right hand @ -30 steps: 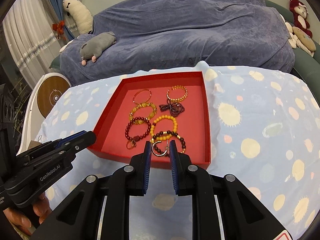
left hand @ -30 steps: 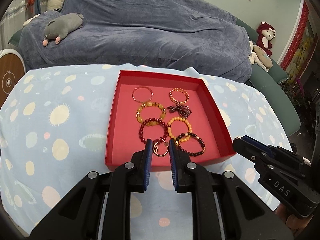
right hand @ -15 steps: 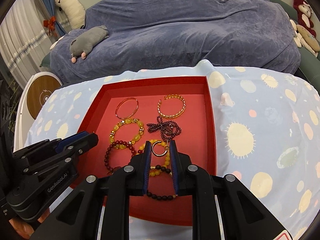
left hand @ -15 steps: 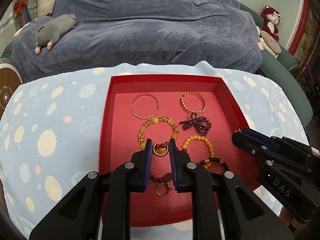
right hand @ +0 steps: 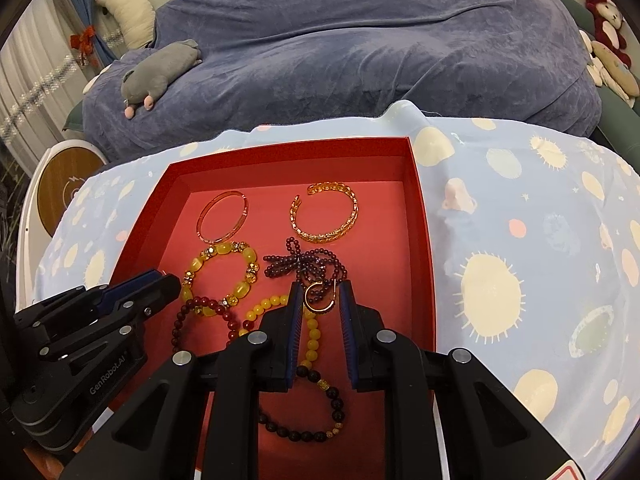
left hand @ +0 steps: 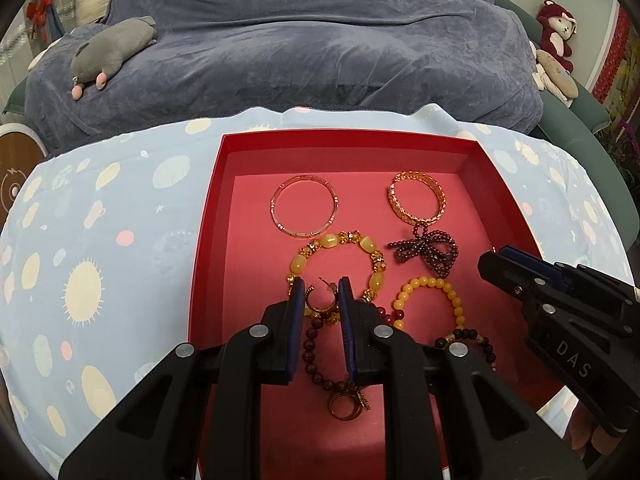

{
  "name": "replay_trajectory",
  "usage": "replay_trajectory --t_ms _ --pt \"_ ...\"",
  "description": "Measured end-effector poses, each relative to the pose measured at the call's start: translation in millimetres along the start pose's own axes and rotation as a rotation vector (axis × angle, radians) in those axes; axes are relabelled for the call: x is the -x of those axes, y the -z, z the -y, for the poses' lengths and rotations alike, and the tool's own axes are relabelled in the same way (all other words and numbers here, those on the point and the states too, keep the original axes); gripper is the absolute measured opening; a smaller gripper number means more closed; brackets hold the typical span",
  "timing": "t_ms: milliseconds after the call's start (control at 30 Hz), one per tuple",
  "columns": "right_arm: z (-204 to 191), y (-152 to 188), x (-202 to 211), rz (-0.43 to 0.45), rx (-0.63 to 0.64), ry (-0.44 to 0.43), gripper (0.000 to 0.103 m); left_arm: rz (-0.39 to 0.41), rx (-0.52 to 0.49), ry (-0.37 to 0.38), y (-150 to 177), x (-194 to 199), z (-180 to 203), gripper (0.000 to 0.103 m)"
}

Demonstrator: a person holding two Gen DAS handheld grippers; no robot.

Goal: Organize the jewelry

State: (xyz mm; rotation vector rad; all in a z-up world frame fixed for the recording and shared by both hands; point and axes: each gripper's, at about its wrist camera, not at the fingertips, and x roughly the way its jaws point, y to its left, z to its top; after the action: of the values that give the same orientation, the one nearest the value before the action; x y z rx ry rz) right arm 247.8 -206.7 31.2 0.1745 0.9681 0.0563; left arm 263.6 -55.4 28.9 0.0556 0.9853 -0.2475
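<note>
- Jewelry lies in a red tray (left hand: 208, 216) on a desk (left hand: 100, 248) covered with a pale blue, sun-patterned cloth; both tools hang above the tray's near half.
- The left tool (left hand: 322, 302) has its pads closed to a narrow gap on a small gold hoop earring (left hand: 320, 302) (its post sticks up and to the left between the tips).
- The right tool (right hand: 320, 300) likewise pinches a thin gold hoop earring (right hand: 319, 298) between its blue pads, the opening narrow.
- Just ahead of the left tool's tips sits a yellow stone bracelet (left hand: 340, 256); farther ahead, a thin rose-gold bangle (left hand: 304, 206).
- Below and behind the left tool's tips runs a dark red bead bracelet (left hand: 312, 348) with a ring charm (left hand: 344, 404) at its near end.
- Ahead and to the right of the left tool are a gold chain cuff (left hand: 416, 198) and a dark purple bead bow (left hand: 428, 250).
- Under the right tool lies a yellow bead bracelet (right hand: 312, 332), and nearer the camera a black bead bracelet (right hand: 316, 420).
- In the left wrist view the right tool shows at the right edge; in the right wrist view the left tool shows at the left.
- Beyond the desk stands a sofa under a blue-grey cover (left hand: 320, 40), with a grey plush toy (left hand: 112, 52) on it.
</note>
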Motion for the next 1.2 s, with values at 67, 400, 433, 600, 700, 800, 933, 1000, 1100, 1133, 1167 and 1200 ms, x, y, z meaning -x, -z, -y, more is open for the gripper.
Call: replay_trajectory --t_ms 67,400,433,600,700,800,933,1000,1100,1133,1167,1200 --pt "0 -2 5 0.01 -0.007 0.004 0.026 0.006 -0.006 -0.016 0 3 2 0.029" --pt "-11 8 62 0.077 -0.001 0.021 0.043 0.061 -0.03 -0.054 4 52 15 0.06" --pt "-11 11 68 0.082 -0.004 0.022 0.044 0.065 -0.03 -0.053 6 58 16 0.06" --pt "-13 28 98 0.104 -0.029 0.015 0.051 0.076 -0.012 -0.044 22 88 17 0.062" --pt "-19 43 114 0.118 -0.012 0.031 0.053 0.084 -0.013 -0.048 35 103 19 0.064" --pt "-22 59 126 0.122 0.017 0.057 0.056 0.081 -0.012 -0.051 50 115 19 0.065" --pt "-25 78 135 0.103 0.025 0.055 0.057 0.069 -0.003 -0.055 70 125 20 0.066" --pt "-25 87 137 0.092 0.023 0.057 0.059 0.064 0.001 -0.056 79 128 19 0.066" --pt "-24 100 140 0.084 0.018 0.061 0.063 0.056 0.005 -0.059 89 130 19 0.067" --pt "-24 103 140 0.083 0.017 0.064 0.064 0.055 0.006 -0.06 92 131 19 0.067" --pt "-24 107 140 0.081 0.014 0.065 0.066 0.054 0.007 -0.061 95 131 19 0.067" --pt "-23 110 140 0.08 0.011 0.065 0.066 0.052 0.008 -0.062 97 131 19 0.067"
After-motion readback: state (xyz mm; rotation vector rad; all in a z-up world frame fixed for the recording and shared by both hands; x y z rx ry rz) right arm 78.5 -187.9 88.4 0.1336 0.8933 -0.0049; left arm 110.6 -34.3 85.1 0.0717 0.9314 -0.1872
